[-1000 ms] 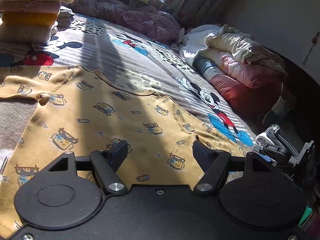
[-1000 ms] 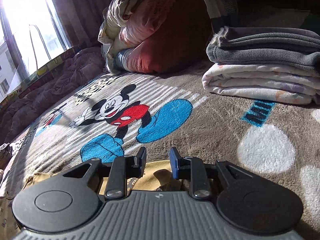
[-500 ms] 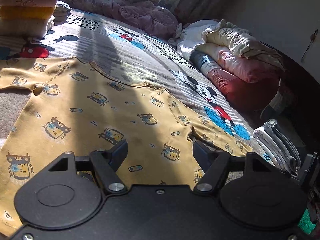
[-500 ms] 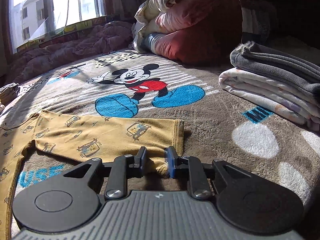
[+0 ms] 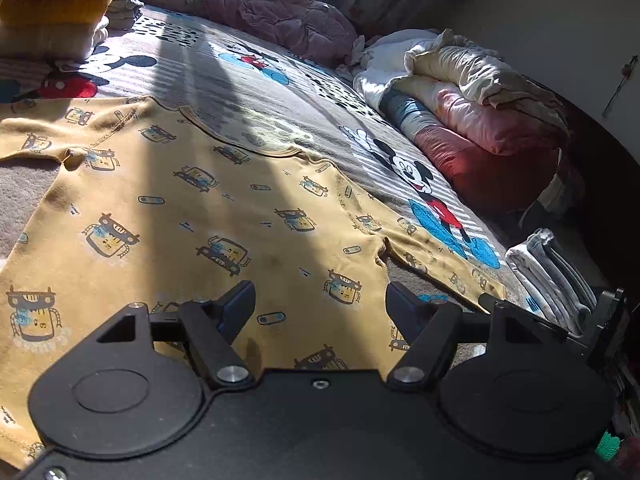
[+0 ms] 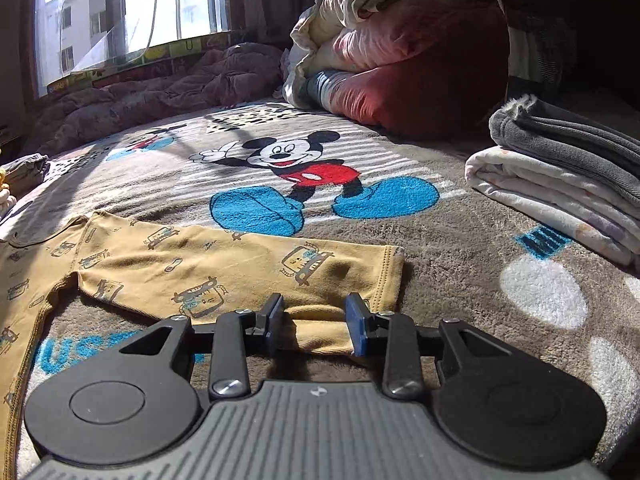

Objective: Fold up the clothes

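Yellow shirt [image 5: 168,216] lies spread flat on the cartoon-mouse blanket [image 5: 256,92], its near hem hidden under your left gripper [image 5: 320,304], whose jaws hang wide apart over the cloth, pinching nothing. Your right gripper [image 6: 314,322] has just been opening; the sleeve cuff [image 6: 320,312] bunches between its blue pads, and whether they still press it you cannot tell. Folded stack [image 6: 560,184] at far right is cut off by the frame edge.

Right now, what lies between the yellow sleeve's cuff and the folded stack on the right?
Only bare blanket, seen in the right wrist view: nothing rests between the sleeve cuff and the folded stack.
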